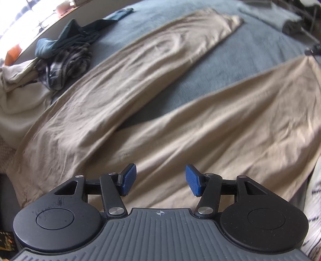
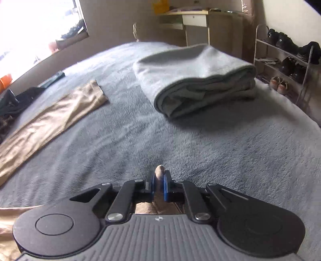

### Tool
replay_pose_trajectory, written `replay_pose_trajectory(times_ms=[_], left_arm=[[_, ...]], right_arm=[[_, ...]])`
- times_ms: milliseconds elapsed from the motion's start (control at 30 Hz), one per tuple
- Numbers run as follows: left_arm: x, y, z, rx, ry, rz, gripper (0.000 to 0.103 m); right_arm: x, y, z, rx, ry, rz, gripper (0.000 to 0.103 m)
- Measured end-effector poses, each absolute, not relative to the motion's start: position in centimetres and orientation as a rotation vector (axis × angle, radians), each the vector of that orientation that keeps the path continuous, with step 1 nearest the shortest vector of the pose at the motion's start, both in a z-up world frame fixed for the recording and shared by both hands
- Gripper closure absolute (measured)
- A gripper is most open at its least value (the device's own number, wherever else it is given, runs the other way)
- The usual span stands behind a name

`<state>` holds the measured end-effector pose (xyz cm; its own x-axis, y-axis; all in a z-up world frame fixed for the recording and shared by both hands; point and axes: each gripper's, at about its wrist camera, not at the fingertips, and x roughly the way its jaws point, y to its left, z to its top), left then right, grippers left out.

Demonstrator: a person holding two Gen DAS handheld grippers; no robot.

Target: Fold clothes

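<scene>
A bed covered with a grey fleecy blanket (image 2: 230,152) fills both views. In the right wrist view a folded grey towel (image 2: 196,80) lies on it at about 1 o'clock, well apart from the gripper. Behind the bed, a small desk (image 2: 194,18) stands against the wall at 12 o'clock, a wire shoe rack (image 2: 284,60) holding dark shoes stands at 2 o'clock, and a bright window (image 2: 34,26) glares at 10 o'clock.

The tan trousers (image 1: 128,84) lie spread flat on the blanket, legs splayed apart with a wedge of blanket showing between them. In the left wrist view one leg runs toward 1 o'clock and the other toward 3 o'clock. A heap of unfolded clothes (image 1: 64,58), dark and checked among them, sits at 10 o'clock by the bed's edge, just beside the trousers.

The left gripper (image 1: 160,179) hangs over the upper part of the trousers with its blue pads (image 1: 128,179) spread wide; nothing lies between them, and whether they touch the cloth cannot be told.

The right gripper (image 2: 159,186) has its pads pressed together on a fold of tan trouser cloth, which pokes up between the tips; more of that cloth shows under the gripper body at 6 o'clock.
</scene>
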<state>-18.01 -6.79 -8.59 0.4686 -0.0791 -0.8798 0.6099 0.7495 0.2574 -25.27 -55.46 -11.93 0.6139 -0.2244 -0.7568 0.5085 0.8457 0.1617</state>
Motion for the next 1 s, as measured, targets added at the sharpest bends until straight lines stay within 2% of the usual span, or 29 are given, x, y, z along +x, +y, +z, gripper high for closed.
replay_pose_trajectory(times_ms=[133, 267, 500, 600, 733, 833, 1000], left_arm=[[-17.9, -6.3, -9.1, 0.622, 1.029, -0.419, 0.048], [-17.5, -5.7, -8.7, 0.597, 1.029, -0.381, 0.048], [-17.7, -6.9, -8.3, 0.593, 1.001, -0.390, 0.048], [-17.7, -7.2, -8.0, 0.576, 0.991, -0.397, 0.048], [-17.3, -7.1, -7.3, 0.518, 0.983, -0.379, 0.048], [-16.9, -7.5, -7.0, 0.473, 0.990, -0.379, 0.048], [-16.7, -8.9, -6.5, 0.426, 0.968, -0.411, 0.048]], right_arm=[[-24.3, -55.5, -13.6, 0.380, 0.810, -0.494, 0.093], [-25.6, -56.4, -12.0, 0.481, 0.765, -0.533, 0.087], [-27.4, -52.2, -9.4, 0.351, 0.879, -0.171, 0.087], [-27.6, -50.3, -9.3, 0.233, 0.977, -0.067, 0.087], [-25.9, -50.8, -10.0, 0.027, 1.151, -0.246, 0.087], [-24.0, -49.9, -7.4, -0.027, 1.156, -0.189, 0.087], [-17.4, -42.4, -4.1, -0.190, 1.165, 0.037, 0.086]])
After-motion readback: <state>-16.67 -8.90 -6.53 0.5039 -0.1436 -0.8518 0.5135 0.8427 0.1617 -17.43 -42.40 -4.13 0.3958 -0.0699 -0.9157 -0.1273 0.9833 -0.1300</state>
